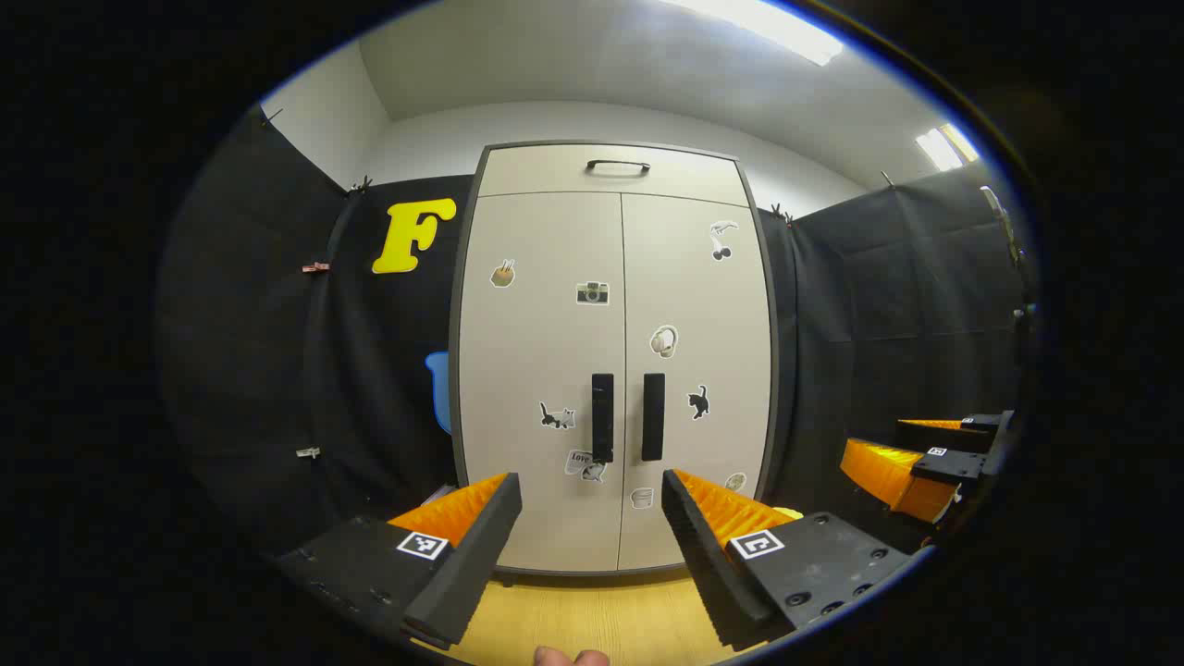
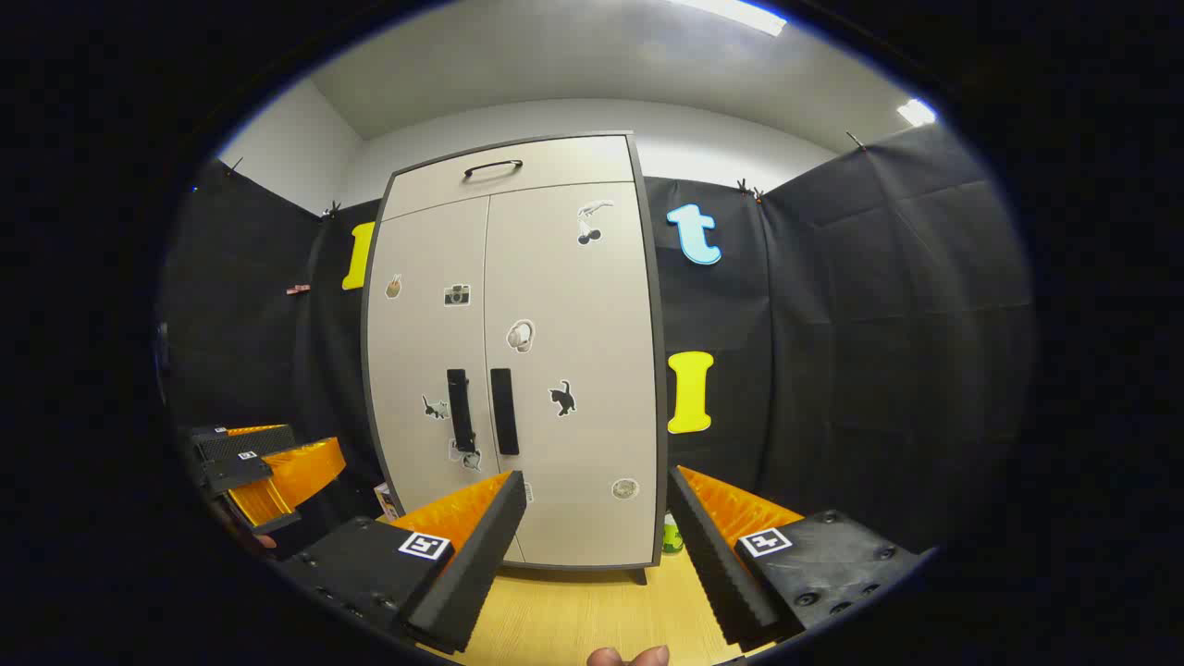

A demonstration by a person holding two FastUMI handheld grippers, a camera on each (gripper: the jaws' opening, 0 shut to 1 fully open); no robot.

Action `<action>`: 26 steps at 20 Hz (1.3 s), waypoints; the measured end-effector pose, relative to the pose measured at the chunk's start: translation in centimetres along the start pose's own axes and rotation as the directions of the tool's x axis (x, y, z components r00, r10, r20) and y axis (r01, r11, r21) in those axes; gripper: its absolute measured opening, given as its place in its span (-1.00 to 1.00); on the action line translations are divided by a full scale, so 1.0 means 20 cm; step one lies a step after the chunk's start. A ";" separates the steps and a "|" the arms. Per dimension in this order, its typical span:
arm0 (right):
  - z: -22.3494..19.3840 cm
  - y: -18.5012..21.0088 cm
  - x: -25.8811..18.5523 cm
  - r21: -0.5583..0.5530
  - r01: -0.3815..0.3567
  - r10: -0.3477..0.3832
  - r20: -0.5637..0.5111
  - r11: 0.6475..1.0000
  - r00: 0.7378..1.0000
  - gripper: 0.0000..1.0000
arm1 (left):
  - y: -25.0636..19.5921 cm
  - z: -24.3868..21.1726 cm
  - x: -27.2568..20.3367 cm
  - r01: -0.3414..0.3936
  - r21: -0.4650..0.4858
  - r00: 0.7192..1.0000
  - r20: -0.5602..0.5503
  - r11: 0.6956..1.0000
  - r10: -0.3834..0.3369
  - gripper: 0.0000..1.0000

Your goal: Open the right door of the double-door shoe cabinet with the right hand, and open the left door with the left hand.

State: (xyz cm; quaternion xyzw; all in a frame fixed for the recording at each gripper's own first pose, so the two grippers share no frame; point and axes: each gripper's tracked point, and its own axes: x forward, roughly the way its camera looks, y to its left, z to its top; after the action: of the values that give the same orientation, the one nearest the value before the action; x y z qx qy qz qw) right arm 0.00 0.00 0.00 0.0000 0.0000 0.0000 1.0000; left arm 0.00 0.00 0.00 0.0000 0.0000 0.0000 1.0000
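Observation:
A beige double-door shoe cabinet [image 1: 610, 370] [image 2: 518, 370] stands ahead with both doors closed and several stickers on them. Two black vertical handles sit side by side at the middle seam: the left door's handle [image 1: 602, 417] [image 2: 458, 410] and the right door's handle [image 1: 653, 416] [image 2: 503, 411]. My left gripper [image 1: 592, 518] is open, some way in front of the cabinet and pointing at the handles. My right gripper [image 2: 597, 518] is open too, aimed at the right door's lower part. In the left gripper view the right gripper [image 1: 911, 462] shows farther off at the right; in the right gripper view the left gripper [image 2: 264, 467] shows at the left.
A drawer with a black handle [image 1: 617, 166] tops the cabinet. Black cloth walls close in on both sides. A wooden floor [image 1: 592, 620] runs up to the cabinet's base. A small green object [image 2: 672, 535] sits on the floor by the cabinet's right corner.

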 end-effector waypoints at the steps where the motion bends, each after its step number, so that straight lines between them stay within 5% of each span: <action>1: 0.00 0.00 0.00 0.004 0.001 -0.001 0.000 1.000 1.000 0.95 | 0.00 0.00 0.00 0.000 0.000 1.000 -0.003 1.000 0.000 0.89; 26: 0.00 0.07 0.03 0.027 -0.021 0.022 -0.009 0.999 1.000 0.95 | 0.08 -0.01 0.04 -0.029 -0.031 1.000 -0.004 0.999 0.029 0.89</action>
State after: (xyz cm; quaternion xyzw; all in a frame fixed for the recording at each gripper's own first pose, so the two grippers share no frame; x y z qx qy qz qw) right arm 0.62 1.36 -0.05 0.0134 0.0046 0.0108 0.9998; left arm 0.88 1.59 -0.23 -0.0157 0.0017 0.0145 0.9998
